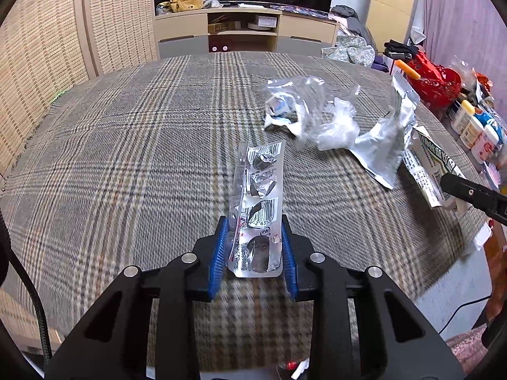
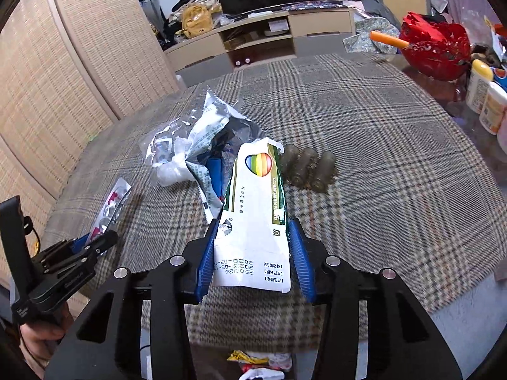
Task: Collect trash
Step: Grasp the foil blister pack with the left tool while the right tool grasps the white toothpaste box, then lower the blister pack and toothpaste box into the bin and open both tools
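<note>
My left gripper point(image 1: 253, 224) is shut on an empty silver blister pack point(image 1: 259, 202), which stands up from its blue pads above the plaid tablecloth point(image 1: 126, 158). My right gripper point(image 2: 253, 231) is shut on a flattened white and green medicine box point(image 2: 253, 209) with a rainbow heart. The left gripper also shows in the right wrist view point(image 2: 95, 243), still holding the blister pack point(image 2: 111, 202). The box shows at the right edge of the left wrist view point(image 1: 427, 171). A heap of crumpled plastic and foil wrappers point(image 1: 317, 114) lies on the cloth, and shows in the right wrist view point(image 2: 193, 145).
Three dark green rolls point(image 2: 307, 167) lie on the cloth behind the box. A red basket point(image 2: 434, 47) and several bottles point(image 2: 488, 101) stand at the table's right side. More trash point(image 2: 256, 364) lies below the table's near edge. A TV cabinet point(image 1: 247, 28) stands beyond.
</note>
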`<state>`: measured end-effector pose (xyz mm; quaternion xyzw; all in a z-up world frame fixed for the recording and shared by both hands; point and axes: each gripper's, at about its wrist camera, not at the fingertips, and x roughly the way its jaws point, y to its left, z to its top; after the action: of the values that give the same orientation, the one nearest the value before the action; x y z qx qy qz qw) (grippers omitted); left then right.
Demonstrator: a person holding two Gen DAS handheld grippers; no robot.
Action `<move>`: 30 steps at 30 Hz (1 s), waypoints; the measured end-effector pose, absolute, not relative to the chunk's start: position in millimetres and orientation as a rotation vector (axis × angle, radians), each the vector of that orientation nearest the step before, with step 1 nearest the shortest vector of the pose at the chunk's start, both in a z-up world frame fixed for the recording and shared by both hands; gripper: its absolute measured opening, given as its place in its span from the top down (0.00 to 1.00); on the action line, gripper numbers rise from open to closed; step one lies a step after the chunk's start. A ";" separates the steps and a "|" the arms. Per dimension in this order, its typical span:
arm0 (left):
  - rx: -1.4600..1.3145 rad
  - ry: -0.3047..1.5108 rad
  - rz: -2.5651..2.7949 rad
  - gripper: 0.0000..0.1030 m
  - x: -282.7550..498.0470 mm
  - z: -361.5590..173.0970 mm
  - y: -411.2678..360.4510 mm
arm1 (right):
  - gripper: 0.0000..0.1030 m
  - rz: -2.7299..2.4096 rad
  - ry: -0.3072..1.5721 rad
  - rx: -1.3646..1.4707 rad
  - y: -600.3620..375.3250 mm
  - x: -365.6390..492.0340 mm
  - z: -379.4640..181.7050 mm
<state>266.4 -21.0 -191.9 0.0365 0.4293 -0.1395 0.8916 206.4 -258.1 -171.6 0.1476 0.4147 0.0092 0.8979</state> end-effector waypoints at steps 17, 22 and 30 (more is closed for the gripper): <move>0.036 0.889 -0.343 0.71 164.4 -178.0 -29.3 | 0.56 0.054 0.945 0.355 -262.1 125.9 -188.4; 0.037 0.891 -0.371 0.71 141.5 -177.9 -36.8 | 0.56 0.045 0.930 0.353 -261.7 117.7 -184.5; 0.031 0.898 -0.393 0.71 124.1 -179.4 -46.5 | 0.57 0.142 0.905 0.359 -243.9 121.3 -178.3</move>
<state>124.1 -46.5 -179.4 0.0148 0.4311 -0.1886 0.8823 121.3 -243.9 -178.3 0.1723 0.4344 0.0684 0.8814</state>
